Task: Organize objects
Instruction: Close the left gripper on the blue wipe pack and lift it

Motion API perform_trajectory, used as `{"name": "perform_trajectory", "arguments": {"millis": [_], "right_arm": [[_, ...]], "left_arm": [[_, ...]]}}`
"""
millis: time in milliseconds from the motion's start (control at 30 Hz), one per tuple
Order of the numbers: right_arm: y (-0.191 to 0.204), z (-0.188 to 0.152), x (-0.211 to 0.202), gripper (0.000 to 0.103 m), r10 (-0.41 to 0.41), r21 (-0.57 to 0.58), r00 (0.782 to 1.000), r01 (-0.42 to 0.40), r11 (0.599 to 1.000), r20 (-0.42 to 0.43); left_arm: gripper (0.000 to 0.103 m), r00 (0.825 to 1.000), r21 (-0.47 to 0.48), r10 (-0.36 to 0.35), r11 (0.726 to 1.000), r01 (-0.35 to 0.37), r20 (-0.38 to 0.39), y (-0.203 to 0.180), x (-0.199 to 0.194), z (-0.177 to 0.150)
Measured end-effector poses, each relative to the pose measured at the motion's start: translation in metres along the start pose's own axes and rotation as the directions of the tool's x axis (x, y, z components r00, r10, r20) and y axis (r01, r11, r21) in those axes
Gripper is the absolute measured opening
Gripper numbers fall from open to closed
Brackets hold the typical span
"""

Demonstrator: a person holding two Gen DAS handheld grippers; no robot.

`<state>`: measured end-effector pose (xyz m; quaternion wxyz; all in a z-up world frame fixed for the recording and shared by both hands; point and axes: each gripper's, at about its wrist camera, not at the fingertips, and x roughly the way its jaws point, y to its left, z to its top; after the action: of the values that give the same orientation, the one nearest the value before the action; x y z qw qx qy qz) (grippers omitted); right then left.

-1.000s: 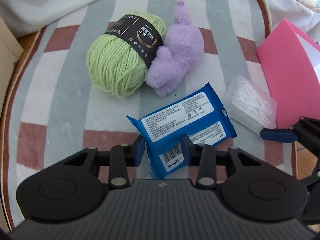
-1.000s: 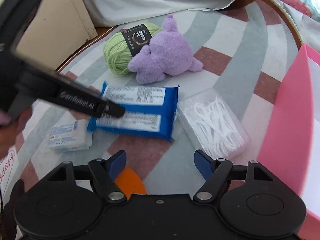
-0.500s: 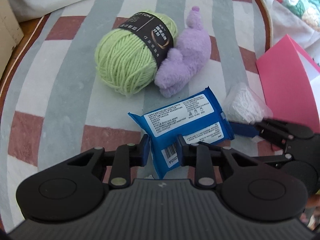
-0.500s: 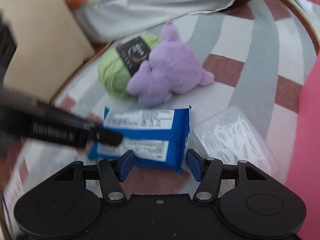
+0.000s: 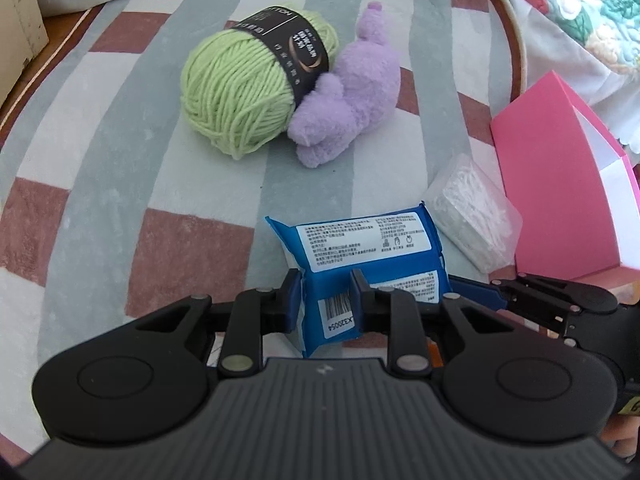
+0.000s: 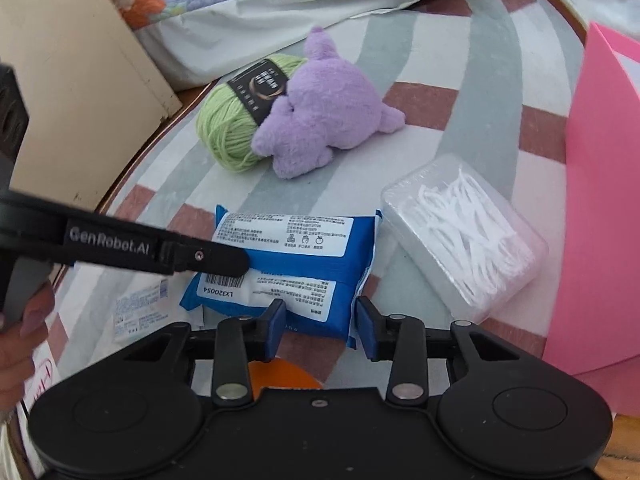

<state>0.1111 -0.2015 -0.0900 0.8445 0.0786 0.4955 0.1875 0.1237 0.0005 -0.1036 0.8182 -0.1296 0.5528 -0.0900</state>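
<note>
My left gripper is pinched onto the barcode end of the blue wipes pack, and the soft wrapper bulges up between the pads, so the hold is on film and wadding, not on anything stiff. My right gripper has just been closing, with the near long edge of the same pack between its jaws; its pads seem to sit against the crinkled film, though I cannot tell how firmly they press. I judge the pack light, limp and somewhat slick: it should sag if lifted by one end, and the glossy wrapper may slide under a shallow bite, so a hold deep across the folded body, away from the thin sealed fins, looks safest, with both ends carried level. Everything else I place from the pack. Touching or just beside its right end lies the clear box of floss picks, hard-walled and probably easy to skid. Past that box stands the open pink box, the likely place for these things. Beyond the pack's far edge, well apart, the purple plush toy leans against the green yarn ball, both soft and squashable. At the pack's left, in the right wrist view, a small white tissue packet lies partly under my left gripper's finger. All of it rests on the striped rug.
</note>
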Motion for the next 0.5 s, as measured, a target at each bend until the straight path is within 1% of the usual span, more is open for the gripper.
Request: {"name": "perform_trajectory", "arguments": {"millis": [67, 200, 267, 333, 467, 500], "right_arm": [[-0.001, -0.002, -0.001, 0.042, -0.004, 0.029, 1.000, 0.004, 1.000, 0.008], [0.005, -0.001, -0.003, 0.042, -0.020, 0.005, 1.000, 0.020, 1.000, -0.014], [0.006, 0.000, -0.011, 0.042, -0.046, 0.015, 0.999, 0.046, 0.999, -0.009], [0.009, 0.000, -0.021, 0.042, -0.057, -0.010, 0.998, 0.057, 0.998, 0.007], [0.012, 0.002, -0.039, 0.042, -0.041, -0.029, 0.999, 0.042, 0.999, 0.006], [0.013, 0.002, -0.044, 0.042, -0.031, -0.028, 1.000, 0.031, 0.999, 0.006]], "left_arm": [[0.024, 1.000, 0.005, 0.003, 1.000, -0.003, -0.001, -0.001, 0.001, 0.000], [0.024, 1.000, 0.029, 0.001, 1.000, -0.001, -0.026, -0.005, -0.004, -0.002], [0.024, 0.998, 0.009, -0.034, 0.999, 0.035, -0.048, -0.004, -0.005, -0.003], [0.024, 0.997, -0.003, -0.053, 0.999, 0.053, -0.062, -0.005, -0.010, -0.005], [0.024, 0.997, 0.052, -0.074, 0.996, 0.076, -0.028, -0.011, -0.032, -0.012], [0.024, 0.996, 0.048, -0.087, 0.995, 0.088, -0.025, -0.010, -0.037, -0.014]]}}
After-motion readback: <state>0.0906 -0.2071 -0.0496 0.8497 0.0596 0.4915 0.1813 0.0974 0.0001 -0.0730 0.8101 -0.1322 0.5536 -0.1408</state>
